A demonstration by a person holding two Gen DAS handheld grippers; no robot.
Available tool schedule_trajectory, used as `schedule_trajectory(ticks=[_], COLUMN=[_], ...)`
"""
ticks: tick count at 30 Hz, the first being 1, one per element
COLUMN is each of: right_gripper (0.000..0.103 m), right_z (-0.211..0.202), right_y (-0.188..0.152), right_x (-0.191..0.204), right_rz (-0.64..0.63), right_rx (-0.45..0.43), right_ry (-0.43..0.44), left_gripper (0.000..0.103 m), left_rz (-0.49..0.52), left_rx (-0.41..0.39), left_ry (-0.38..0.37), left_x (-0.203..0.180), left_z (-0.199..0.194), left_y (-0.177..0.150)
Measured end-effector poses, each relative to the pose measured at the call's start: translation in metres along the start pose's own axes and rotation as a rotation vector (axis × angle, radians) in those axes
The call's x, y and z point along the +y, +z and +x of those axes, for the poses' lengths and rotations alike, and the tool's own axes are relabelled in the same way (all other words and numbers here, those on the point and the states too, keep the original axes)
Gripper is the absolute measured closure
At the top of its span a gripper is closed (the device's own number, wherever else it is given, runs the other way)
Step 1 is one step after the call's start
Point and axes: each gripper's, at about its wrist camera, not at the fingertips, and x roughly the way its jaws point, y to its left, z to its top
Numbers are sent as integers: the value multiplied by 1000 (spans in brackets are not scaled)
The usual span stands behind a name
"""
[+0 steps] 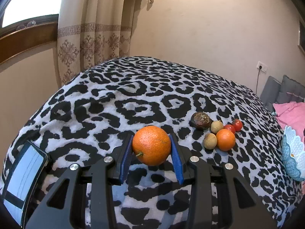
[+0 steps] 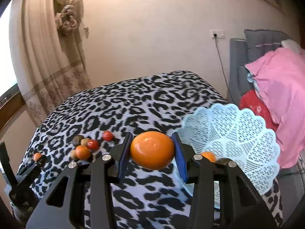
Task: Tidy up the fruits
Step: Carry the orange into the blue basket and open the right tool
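Carrying now: you are holding one fruit in each hand above the leopard-print bed (image 1: pixel 133 87), with the white lattice basket (image 2: pixel 238 129) as the goal.
Left gripper (image 1: pixel 151 148): its blue fingers (image 1: pixel 126 156) are clamped on the rough orange (image 1: pixel 151 147), well left of the basket and clear of the bedcover.
Right gripper (image 2: pixel 152 150): its fingers (image 2: pixel 180 158) are clamped on the smooth orange fruit (image 2: pixel 152 149), just left of the basket rim.
Already in the basket: one small orange fruit (image 2: pixel 208 156) is peeking past the right gripper.
Loose pile: the small orange (image 1: pixel 225 139), two tan fruits, two red ones (image 1: pixel 237 125) and a dark brown one (image 1: pixel 201 120) are sitting together left of the basket.
Slip risk: both fruits are round and gripped near the fingertips, so a sudden swing is likely to roll one out.
Basket risk: it looks light and is tilting in this view; bumping its rim may be tipping it or spilling the fruit inside.
Roll risk: a drop onto the soft bedcover could be sending fruit into the pile or off the bed.
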Motion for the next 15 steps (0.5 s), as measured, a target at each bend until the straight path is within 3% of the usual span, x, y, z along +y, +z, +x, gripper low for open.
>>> schedule_trajectory(ticks=[15], right_gripper=[60], right_z=[8], right_y=[-17], right_x=[-61], right_rz=[115], right_rx=[47], right_ry=[-89], left_gripper=[65], left_rz=[69], left_rx=[-21], left_ry=[-29], left_x=[-31], left_z=[-23], left_y=[2])
